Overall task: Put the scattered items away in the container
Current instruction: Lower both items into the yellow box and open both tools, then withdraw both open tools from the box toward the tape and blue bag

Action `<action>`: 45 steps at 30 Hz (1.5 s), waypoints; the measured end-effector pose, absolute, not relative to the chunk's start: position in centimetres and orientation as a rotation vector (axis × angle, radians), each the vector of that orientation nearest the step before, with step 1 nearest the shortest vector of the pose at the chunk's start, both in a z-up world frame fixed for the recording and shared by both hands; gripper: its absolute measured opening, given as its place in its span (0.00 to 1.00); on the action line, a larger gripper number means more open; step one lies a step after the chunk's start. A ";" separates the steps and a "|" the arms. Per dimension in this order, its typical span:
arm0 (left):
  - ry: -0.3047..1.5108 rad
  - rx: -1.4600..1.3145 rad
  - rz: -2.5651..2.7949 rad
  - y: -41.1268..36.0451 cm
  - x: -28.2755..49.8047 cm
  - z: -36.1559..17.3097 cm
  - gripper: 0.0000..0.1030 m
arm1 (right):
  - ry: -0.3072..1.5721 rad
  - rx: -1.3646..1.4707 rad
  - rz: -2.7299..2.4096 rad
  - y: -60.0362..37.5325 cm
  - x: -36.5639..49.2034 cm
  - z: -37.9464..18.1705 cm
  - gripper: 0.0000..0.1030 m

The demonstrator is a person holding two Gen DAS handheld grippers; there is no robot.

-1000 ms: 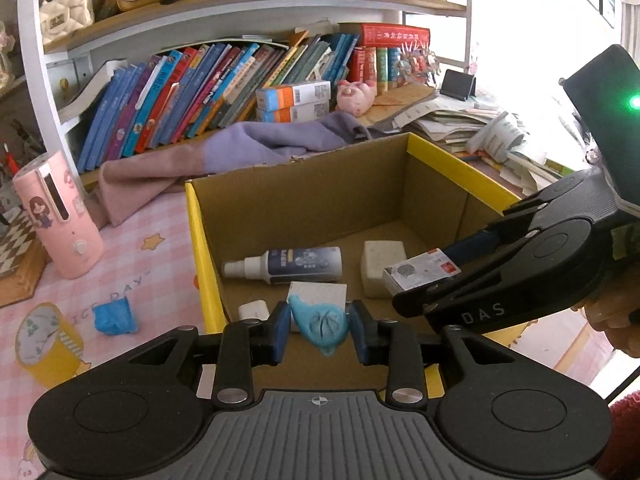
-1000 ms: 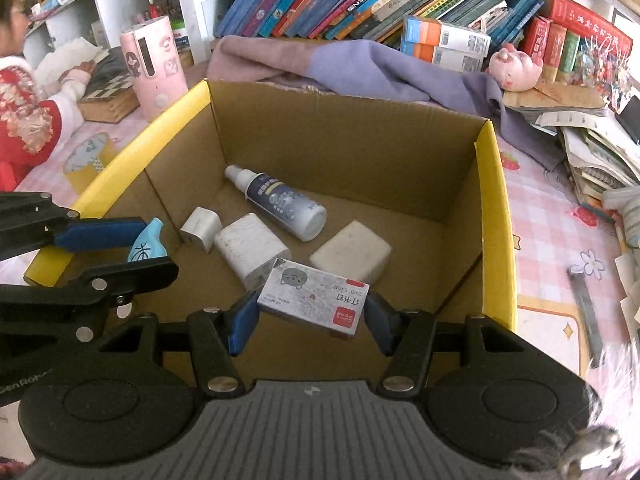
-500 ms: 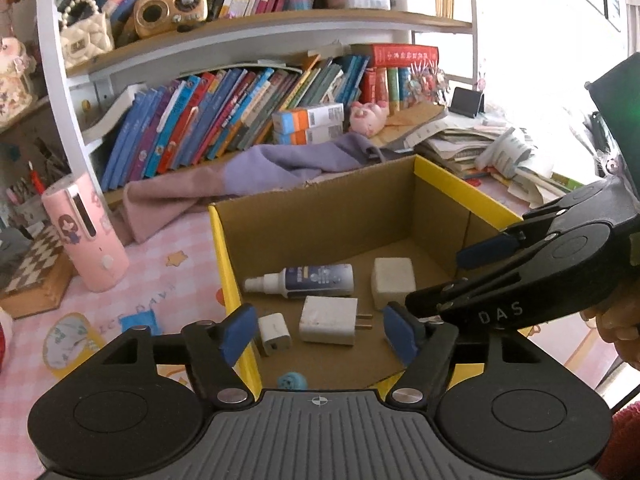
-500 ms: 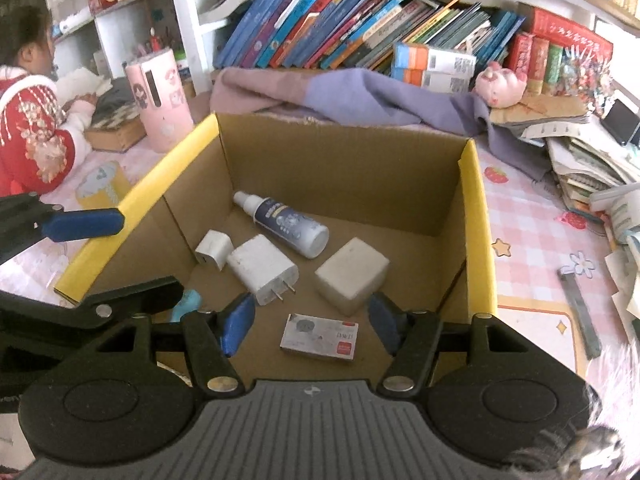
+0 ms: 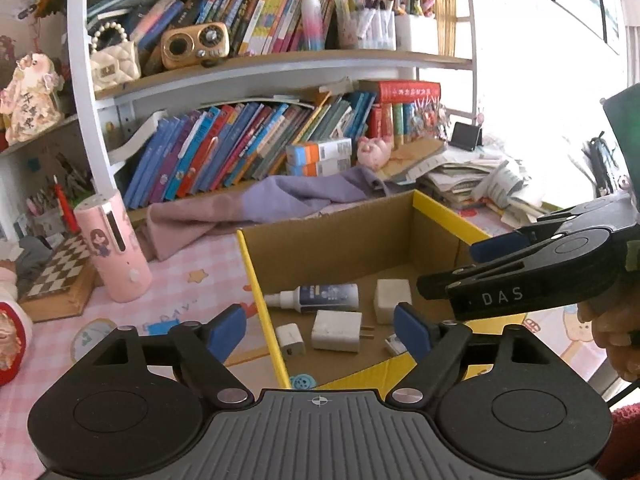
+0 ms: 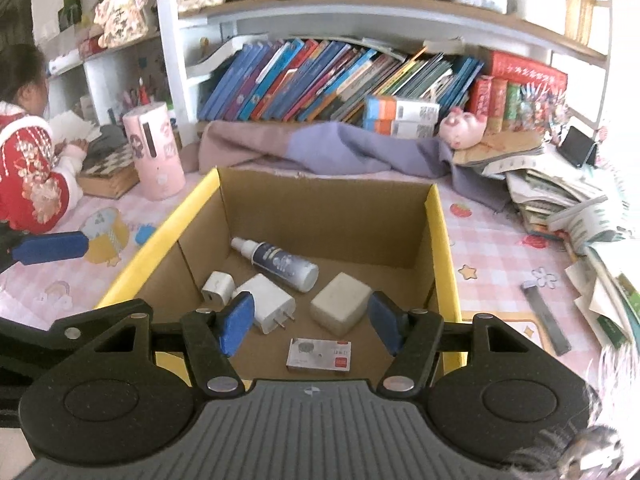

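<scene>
Cardboard box (image 6: 320, 208) with yellow-edged flaps now holds both things that were clamped a second ago. The small white-and-red card packet (image 6: 319, 355) lies flat on the box floor at the near wall, and the light-blue round toy (image 5: 302, 382) sits at the near corner, mostly hidden behind the gripper body in the left wrist view, so its exact lie is hard to judge. Both drops look done, which leaves these two items tidied alongside the spray bottle (image 6: 280, 264), the white charger (image 6: 268, 306), the small white plug cube (image 6: 218, 286) and the pale block (image 6: 340, 308).

Above the packet, the right gripper (image 6: 314, 322) stands with its blue pads apart and nothing between them; the packet lies just below and between the fingertips, out of contact. Over the box's left wall, the left gripper (image 5: 320, 328) has its jaws opening wide, empty, with the toy below and near its body.

Outside on the pink checked mat (image 6: 500, 256), a blue scrap (image 6: 145, 234) beside a yellow tape roll (image 6: 105, 236) and a grey ruler-like strip (image 6: 546, 316) appear to remain for collection.
</scene>
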State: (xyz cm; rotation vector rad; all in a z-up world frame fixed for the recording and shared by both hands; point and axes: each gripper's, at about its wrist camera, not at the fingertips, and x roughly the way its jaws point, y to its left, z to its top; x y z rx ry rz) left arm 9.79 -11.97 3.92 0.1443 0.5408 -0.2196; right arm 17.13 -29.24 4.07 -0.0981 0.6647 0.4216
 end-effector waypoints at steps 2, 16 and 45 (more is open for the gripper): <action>0.536 0.149 -0.230 -11.7 9.4 4.1 0.81 | 0.653 -0.087 0.398 -29.2 16.4 4.3 0.61; 0.521 0.151 -0.300 -8.4 5.5 4.3 0.83 | 0.614 -0.071 0.241 -27.3 10.5 4.1 0.68; 0.596 0.159 -0.355 -0.5 -3.1 2.4 0.85 | 0.697 -0.046 0.151 -20.6 -2.8 1.7 0.72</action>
